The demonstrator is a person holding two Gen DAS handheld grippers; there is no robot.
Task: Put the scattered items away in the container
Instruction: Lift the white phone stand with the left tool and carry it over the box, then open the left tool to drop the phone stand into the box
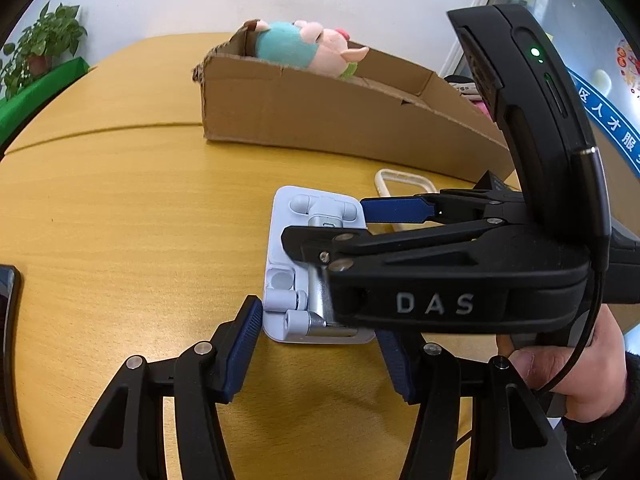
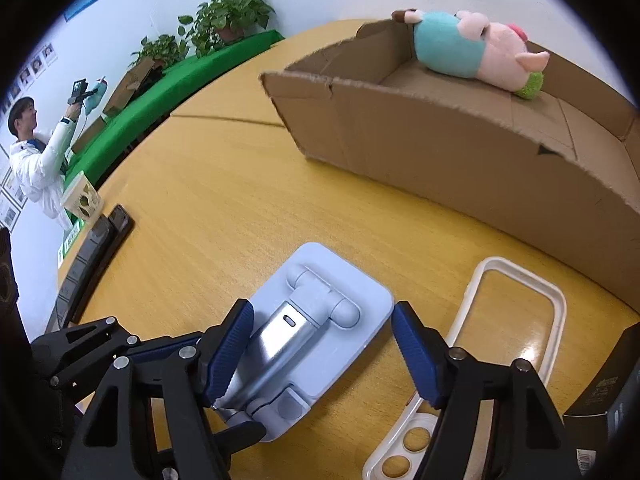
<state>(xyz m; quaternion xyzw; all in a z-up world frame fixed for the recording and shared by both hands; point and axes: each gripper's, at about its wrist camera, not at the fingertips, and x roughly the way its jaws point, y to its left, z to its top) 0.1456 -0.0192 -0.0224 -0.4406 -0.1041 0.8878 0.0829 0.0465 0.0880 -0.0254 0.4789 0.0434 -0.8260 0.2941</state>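
Note:
A pale blue folding phone stand [image 1: 288,280] [image 2: 320,332] lies flat on the wooden table [image 1: 120,208]. My left gripper [image 1: 320,340] is open, with its blue pads on either side of the stand's near end. My right gripper [image 2: 320,352] is open and straddles the stand from the right; it also shows in the left wrist view [image 1: 352,220]. A clear phone case [image 2: 520,320] [image 1: 400,184] lies to the right of the stand. The cardboard box [image 1: 320,112] [image 2: 440,152] stands behind, with a pink plush pig [image 1: 312,48] [image 2: 476,46] inside.
A dark device [image 2: 96,240] lies at the table's left edge, also visible in the left wrist view [image 1: 8,300]. A black box [image 2: 608,392] sits at the right. Potted plants [image 2: 228,12] stand on a green ledge, and a person [image 2: 36,152] stands in the background.

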